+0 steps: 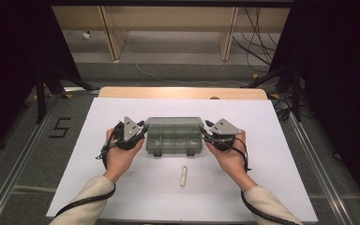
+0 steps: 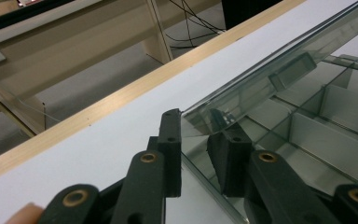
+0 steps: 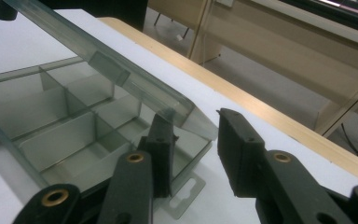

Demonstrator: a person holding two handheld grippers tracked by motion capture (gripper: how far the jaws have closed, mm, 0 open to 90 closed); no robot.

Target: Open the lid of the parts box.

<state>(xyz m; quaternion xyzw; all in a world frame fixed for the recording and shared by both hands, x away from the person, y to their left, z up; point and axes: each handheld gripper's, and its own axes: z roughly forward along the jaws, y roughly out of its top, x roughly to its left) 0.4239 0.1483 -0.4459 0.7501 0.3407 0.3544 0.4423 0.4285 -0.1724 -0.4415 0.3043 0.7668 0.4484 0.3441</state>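
**Step in hand.** The box (image 1: pixel 174 136) lies at the middle of the white board (image 1: pixel 136 197), long side across, with one gripper at each end. The step is judged to be lid handling: in both gripper views the lid (image 2: pixel 279 60) stands tilted up off the compartments (image 2: pixel 317 121), hinged along the far side.

**Gripper state.**
- Left gripper (image 1: pixel 143 130): released. Its jaws straddle the lid's end corner, one outside the box and one inside under the lid. The outer jaw touches the corner, but the gap is far wider than the thin wall, so nothing is clamped.
- Right gripper (image 1: pixel 205 131): released. One jaw sits inside the box beneath the lid, and the other stands clear outside with board showing between it and the lid corner.

**Next move.** If the lid is to swing fully open, both grippers need to rise and tip back together at an even rate. Uneven lift would twist the thin lid or slide the light box. A firmer hold would call for closing each pair of jaws on the end walls first.

**Surroundings.**
- A small pale stick (image 1: pixel 183 176) lies on the board in front of the box, apart from it and clear of both hands.
- The front latches (image 1: pixel 157 153) face the person.
- A hang tab (image 3: pixel 186 196) projects from the box at the right end, just under the right gripper.
- Behind the box the board is bare, so nothing is seen to block the lid's swing.
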